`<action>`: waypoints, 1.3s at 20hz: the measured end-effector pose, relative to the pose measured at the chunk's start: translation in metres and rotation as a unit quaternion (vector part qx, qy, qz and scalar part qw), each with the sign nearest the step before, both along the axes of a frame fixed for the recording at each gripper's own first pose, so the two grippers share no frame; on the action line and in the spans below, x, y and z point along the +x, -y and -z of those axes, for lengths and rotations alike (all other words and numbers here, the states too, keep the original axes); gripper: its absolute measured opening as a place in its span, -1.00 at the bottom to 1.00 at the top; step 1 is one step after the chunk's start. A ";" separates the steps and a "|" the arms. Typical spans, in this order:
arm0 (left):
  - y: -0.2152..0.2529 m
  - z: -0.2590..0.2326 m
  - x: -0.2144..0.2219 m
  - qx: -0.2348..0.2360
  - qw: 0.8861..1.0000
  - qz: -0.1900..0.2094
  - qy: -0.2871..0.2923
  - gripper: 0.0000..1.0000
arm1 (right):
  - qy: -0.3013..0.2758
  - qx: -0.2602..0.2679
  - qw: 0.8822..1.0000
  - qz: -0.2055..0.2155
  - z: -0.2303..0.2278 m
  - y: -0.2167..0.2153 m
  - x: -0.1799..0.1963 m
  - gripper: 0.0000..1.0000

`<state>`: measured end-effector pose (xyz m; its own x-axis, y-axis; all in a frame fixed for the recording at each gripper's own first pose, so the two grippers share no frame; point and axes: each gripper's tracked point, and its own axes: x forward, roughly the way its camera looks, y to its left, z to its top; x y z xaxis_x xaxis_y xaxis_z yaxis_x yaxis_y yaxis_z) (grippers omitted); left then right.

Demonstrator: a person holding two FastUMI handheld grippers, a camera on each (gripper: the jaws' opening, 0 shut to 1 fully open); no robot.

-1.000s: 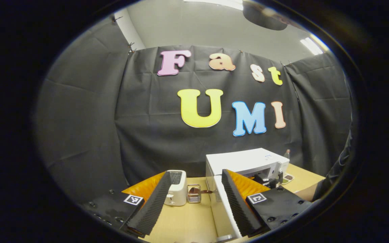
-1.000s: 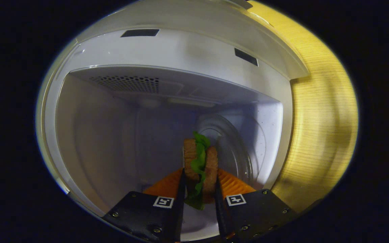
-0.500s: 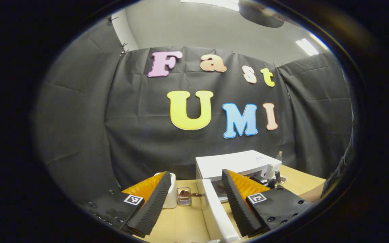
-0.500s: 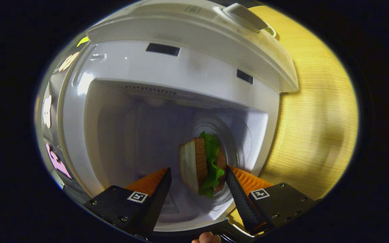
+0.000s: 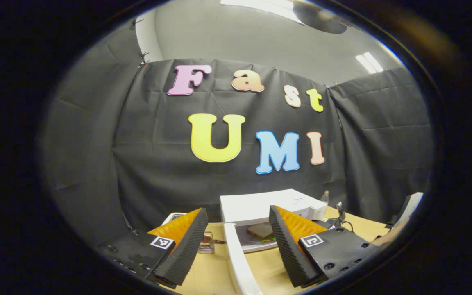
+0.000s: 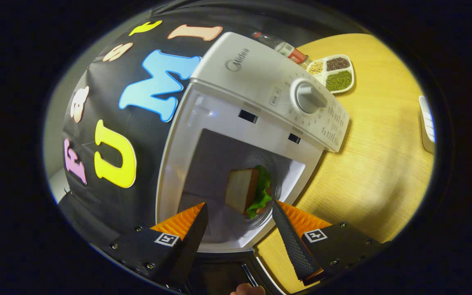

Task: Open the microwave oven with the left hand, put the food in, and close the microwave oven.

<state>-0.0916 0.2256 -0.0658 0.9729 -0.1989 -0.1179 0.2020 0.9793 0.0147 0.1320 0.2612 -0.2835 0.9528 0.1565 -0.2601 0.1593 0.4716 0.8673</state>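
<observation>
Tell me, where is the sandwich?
The sandwich lies on the glass turntable inside the open microwave, just beyond the right claw, which is open.

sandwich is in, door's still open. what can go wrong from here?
1. The door stands wide open and the left gripper is open beside it, not on it; a push near the free edge might glance off.
2. The sandwich lies on the turntable toward the front of the microwave; if it overhangs, the closing door could catch it.
3. The right gripper, open, hangs in front of the opening and may lie in the door's swing.
</observation>
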 end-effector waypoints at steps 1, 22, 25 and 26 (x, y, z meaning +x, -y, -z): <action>0.005 0.002 0.001 -0.001 1.000 0.006 0.001 0.93 | 0.010 -0.026 1.000 -0.007 -0.010 0.003 -0.009 0.89; 0.066 0.017 0.001 -0.019 1.000 0.021 -0.001 0.92 | 0.154 -0.485 0.860 0.023 -0.192 0.102 -0.180 0.89; 0.071 0.021 -0.002 -0.019 1.000 0.018 -0.005 0.90 | 0.156 -0.478 0.864 0.020 -0.192 0.102 -0.185 0.89; 0.071 0.019 -0.003 -0.019 1.000 0.016 -0.004 0.90 | 0.156 -0.480 0.863 0.019 -0.192 0.104 -0.186 0.89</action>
<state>-0.0944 0.1549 -0.0849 0.9651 -0.2341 -0.1171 0.2329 0.9722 -0.0240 -0.0538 0.1572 -0.0911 0.9996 -0.0223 0.0177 0.0208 0.9963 0.0828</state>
